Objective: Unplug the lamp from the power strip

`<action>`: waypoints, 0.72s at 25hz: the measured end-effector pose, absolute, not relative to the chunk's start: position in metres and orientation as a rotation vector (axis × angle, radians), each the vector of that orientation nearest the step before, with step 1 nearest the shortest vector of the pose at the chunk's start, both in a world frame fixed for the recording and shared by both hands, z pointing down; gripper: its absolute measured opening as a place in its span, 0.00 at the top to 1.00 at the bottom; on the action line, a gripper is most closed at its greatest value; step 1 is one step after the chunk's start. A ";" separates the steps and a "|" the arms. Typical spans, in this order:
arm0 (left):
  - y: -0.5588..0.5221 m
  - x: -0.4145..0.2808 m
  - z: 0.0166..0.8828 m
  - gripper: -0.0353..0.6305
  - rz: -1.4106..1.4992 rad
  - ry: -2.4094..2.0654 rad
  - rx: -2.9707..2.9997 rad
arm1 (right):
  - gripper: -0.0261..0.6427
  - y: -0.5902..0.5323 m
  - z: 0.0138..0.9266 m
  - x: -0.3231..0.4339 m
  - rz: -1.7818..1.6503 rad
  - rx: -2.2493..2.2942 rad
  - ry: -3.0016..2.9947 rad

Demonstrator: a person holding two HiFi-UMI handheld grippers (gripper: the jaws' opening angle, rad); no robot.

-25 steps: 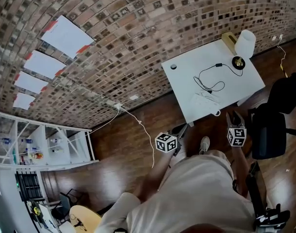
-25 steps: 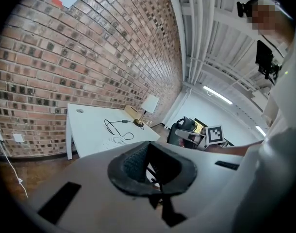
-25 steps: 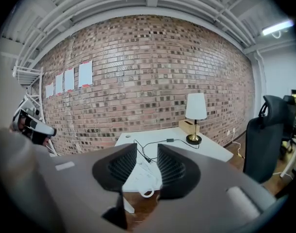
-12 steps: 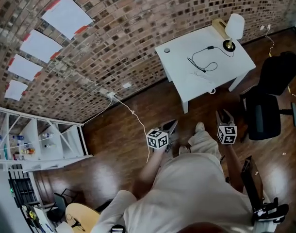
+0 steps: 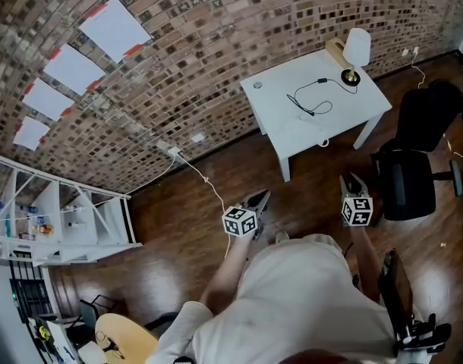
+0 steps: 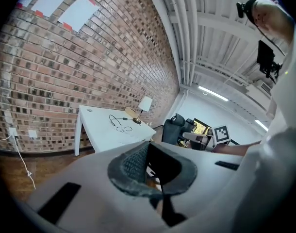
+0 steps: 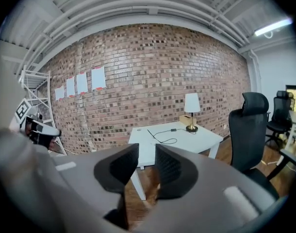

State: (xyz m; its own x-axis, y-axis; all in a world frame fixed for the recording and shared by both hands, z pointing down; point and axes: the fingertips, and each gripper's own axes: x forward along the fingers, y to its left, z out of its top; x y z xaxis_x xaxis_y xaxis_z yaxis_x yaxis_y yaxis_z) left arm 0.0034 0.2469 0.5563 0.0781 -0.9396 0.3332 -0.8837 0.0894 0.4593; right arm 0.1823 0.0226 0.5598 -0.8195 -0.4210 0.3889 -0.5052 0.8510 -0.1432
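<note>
- The lamp with a white shade and brass base (image 5: 355,51) sits on the far corner of the white tabletop (image 5: 277,112). Its black cord (image 5: 321,81) is looped across it. I can't make out the power strip or whether the plug's in.
- Left gripper (image 5: 258,200) is slightly open and right gripper (image 5: 350,181) about half open. Both are empty and well away from the lamp.
- If it's still plugged in, tugging the cord could tip the lamp.
- Compared with a second ago, the tabletop looks further off, and the right jaws have been closing on nothing.

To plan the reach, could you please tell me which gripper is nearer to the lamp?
Right. The right gripper is over the floor in front of the table, on the lamp's side; the left gripper is farther, past the table's opposite front corner.
</note>
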 end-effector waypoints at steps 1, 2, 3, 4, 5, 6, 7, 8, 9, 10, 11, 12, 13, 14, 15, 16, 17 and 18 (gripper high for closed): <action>0.247 0.009 0.556 0.94 -0.135 -1.814 1.775 | 0.82 0.022 0.556 0.186 0.341 0.682 -2.692; 0.248 0.019 0.555 0.94 -0.145 -1.816 1.757 | 0.82 0.023 0.552 0.191 0.342 0.668 -2.697; 0.248 0.029 0.552 0.94 -0.157 -1.815 1.746 | 0.82 0.024 0.546 0.197 0.340 0.651 -2.704; 0.245 0.041 0.546 0.94 -0.166 -1.811 1.749 | 0.82 0.023 0.538 0.203 0.332 0.629 -2.715; 0.240 0.052 0.539 0.94 -0.167 -1.809 1.762 | 0.82 0.022 0.529 0.207 0.319 0.603 -2.729; 0.234 0.062 0.533 0.94 -0.160 -1.810 1.779 | 0.82 0.021 0.522 0.211 0.308 0.577 -2.742; 0.230 0.070 0.530 0.94 -0.148 -1.814 1.793 | 0.82 0.020 0.517 0.215 0.303 0.554 -2.754; 0.228 0.078 0.530 0.94 -0.137 -1.818 1.797 | 0.82 0.020 0.515 0.219 0.309 0.535 -2.762; 0.228 0.086 0.531 0.94 -0.132 -1.821 1.790 | 0.82 0.023 0.516 0.226 0.325 0.519 -2.766; 0.231 0.097 0.533 0.94 -0.133 -1.822 1.777 | 0.82 0.027 0.519 0.236 0.342 0.504 -2.766; 0.234 0.109 0.535 0.94 -0.138 -1.822 1.766 | 0.82 0.030 0.523 0.247 0.353 0.490 -2.765; 0.235 0.122 0.538 0.94 -0.143 -1.819 1.759 | 0.83 0.031 0.527 0.258 0.357 0.479 -2.762; 0.235 0.134 0.541 0.94 -0.142 -1.813 1.758 | 0.83 0.030 0.530 0.268 0.361 0.474 -2.759; 0.235 0.146 0.544 0.94 -0.136 -1.804 1.759 | 0.83 0.029 0.532 0.278 0.368 0.472 -2.756; 0.238 0.156 0.546 0.94 -0.126 -1.794 1.758 | 0.83 0.030 0.533 0.286 0.378 0.466 -2.753; 0.242 0.165 0.549 0.94 -0.116 -1.786 1.752 | 0.83 0.034 0.534 0.293 0.384 0.452 -2.751; 0.247 0.172 0.551 0.94 -0.109 -1.784 1.741 | 0.83 0.039 0.534 0.299 0.381 0.428 -2.750; 0.252 0.177 0.553 0.94 -0.107 -1.785 1.727 | 0.83 0.044 0.534 0.305 0.369 0.396 -2.751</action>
